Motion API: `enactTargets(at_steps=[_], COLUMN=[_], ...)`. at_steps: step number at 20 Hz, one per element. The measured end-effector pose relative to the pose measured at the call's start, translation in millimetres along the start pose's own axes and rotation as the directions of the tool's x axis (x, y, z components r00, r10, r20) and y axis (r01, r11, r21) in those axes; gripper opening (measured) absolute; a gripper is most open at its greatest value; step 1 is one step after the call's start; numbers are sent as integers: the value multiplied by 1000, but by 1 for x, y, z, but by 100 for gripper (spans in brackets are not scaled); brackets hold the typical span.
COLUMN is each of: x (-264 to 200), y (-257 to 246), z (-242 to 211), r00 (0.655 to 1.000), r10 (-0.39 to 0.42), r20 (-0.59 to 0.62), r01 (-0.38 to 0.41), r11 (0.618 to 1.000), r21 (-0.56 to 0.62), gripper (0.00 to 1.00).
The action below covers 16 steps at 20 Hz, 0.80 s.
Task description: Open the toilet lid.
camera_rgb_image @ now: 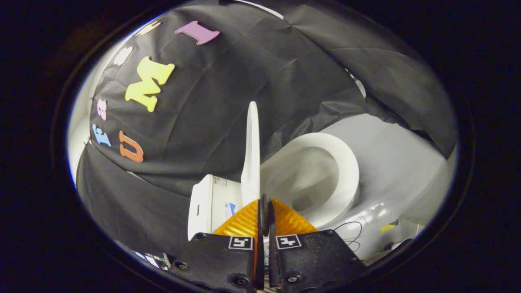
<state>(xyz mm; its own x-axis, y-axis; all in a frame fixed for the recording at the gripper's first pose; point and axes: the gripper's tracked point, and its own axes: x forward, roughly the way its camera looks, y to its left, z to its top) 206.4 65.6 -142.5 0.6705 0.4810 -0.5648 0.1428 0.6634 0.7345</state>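
Note:
The white toilet lid (252, 154) shows edge-on as a thin slab running straight ahead from my fingertips, lifted well off the seat. My gripper (263, 201) is shut on the lid's near edge, one finger on each face. To one side of the lid lie the white seat ring (351, 167) and the open bowl (313, 181). On the lid's other side is the white tank (209, 203), close behind it.
The whole view is tilted sideways. A pale grey floor (399, 162) spreads beyond the bowl. Thin dark cables (351, 232) lie on it near the toilet's base. Black cloth walls close in behind the tank and around the toilet.

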Motion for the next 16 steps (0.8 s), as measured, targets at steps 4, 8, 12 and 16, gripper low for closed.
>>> enactTargets(at_steps=[4, 8, 12, 16], x=[-4, -9, -9, -10], y=[18, 37, 56, 70], z=[-2, -5, -10, -14], r00=[1000, 1000, 998, 993], r10=[-21, -25, -59, -113], r20=[2, 18, 23, 37], r01=[21, 26, 62, 118], r11=[1000, 999, 992, 974], r21=[-10, -43, -110, -193], gripper=[8, 8, 8, 8])
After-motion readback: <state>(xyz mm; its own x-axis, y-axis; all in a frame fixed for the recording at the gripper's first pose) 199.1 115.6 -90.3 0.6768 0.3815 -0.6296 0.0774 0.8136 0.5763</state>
